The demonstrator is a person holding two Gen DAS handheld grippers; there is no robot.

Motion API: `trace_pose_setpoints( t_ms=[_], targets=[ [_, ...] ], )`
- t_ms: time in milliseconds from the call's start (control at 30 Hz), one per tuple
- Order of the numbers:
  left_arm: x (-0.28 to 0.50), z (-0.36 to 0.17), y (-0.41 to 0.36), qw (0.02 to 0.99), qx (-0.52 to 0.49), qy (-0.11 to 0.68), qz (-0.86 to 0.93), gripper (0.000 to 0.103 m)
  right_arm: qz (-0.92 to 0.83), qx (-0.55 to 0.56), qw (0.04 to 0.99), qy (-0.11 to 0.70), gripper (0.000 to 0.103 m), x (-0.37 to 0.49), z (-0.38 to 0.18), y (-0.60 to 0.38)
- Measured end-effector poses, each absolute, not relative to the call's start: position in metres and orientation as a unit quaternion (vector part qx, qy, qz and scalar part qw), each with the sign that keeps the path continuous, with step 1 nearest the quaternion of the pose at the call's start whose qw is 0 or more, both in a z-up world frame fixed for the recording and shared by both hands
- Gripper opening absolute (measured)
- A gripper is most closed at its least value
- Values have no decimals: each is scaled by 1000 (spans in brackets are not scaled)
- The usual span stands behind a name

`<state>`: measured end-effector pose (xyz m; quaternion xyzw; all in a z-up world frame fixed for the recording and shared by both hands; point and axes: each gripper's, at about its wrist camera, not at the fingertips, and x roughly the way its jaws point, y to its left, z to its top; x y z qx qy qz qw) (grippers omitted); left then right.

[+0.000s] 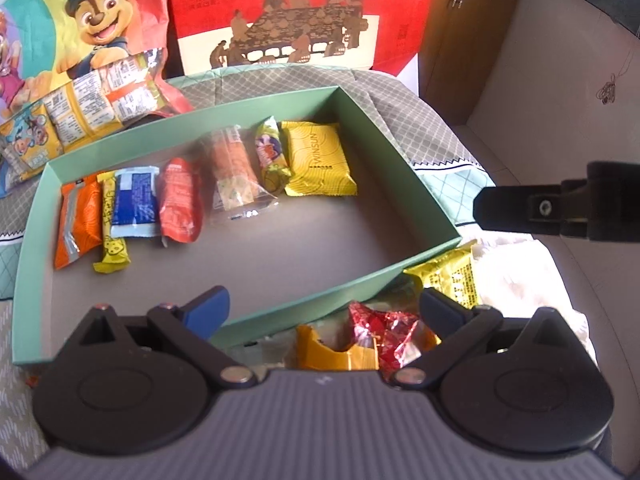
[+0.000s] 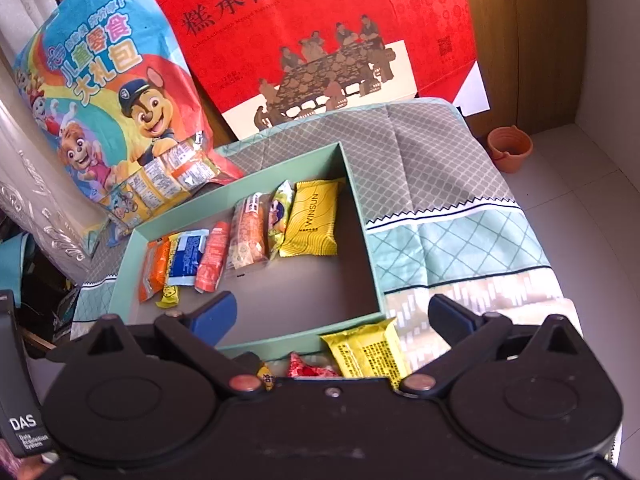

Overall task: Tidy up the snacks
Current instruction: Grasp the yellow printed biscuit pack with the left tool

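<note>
A shallow green box (image 1: 384, 148) (image 2: 362, 204) lies on a cloth-covered table. Several snack packets lie in a row along its far side, from an orange packet (image 1: 76, 224) (image 2: 152, 268) to a yellow WINSUN packet (image 1: 316, 160) (image 2: 312, 220). Loose snacks lie outside the near wall: a red foil candy (image 1: 380, 328) (image 2: 308, 368), an orange-yellow wrapper (image 1: 336, 352) and a yellow packet (image 1: 448, 276) (image 2: 364, 348). My left gripper (image 1: 324, 308) is open and empty above these. My right gripper (image 2: 334, 316) is open and empty over the box's near wall; part of it shows in the left wrist view (image 1: 560, 208).
A cartoon snack gift bag (image 1: 72, 40) (image 2: 108, 100) and a red paper bag (image 1: 304, 12) (image 2: 320, 36) stand behind the box. A terracotta pot (image 2: 510, 152) sits on the floor by a wooden cabinet (image 2: 536, 40). The table's right edge drops off near the box.
</note>
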<state>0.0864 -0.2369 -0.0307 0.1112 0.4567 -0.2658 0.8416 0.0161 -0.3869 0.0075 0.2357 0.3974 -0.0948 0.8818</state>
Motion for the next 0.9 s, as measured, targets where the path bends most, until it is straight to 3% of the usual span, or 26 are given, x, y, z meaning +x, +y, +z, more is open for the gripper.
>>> trace_pose_setpoints(
  t_ms=[467, 567, 633, 900],
  targets=[
    [51, -74, -325, 837, 97, 470, -264, 102, -149, 312, 855, 388, 103, -46, -38, -450],
    [49, -82, -334, 835, 105, 473, -261, 86, -152, 324, 847, 392, 103, -50, -48, -457],
    [49, -86, -337, 832, 117, 475, -261, 51, -154, 329, 844, 395, 103, -52, -54, -458],
    [48, -64, -308, 827, 128, 463, -292, 46, -139, 346, 838, 398, 103, -48, -61, -446]
  ],
)
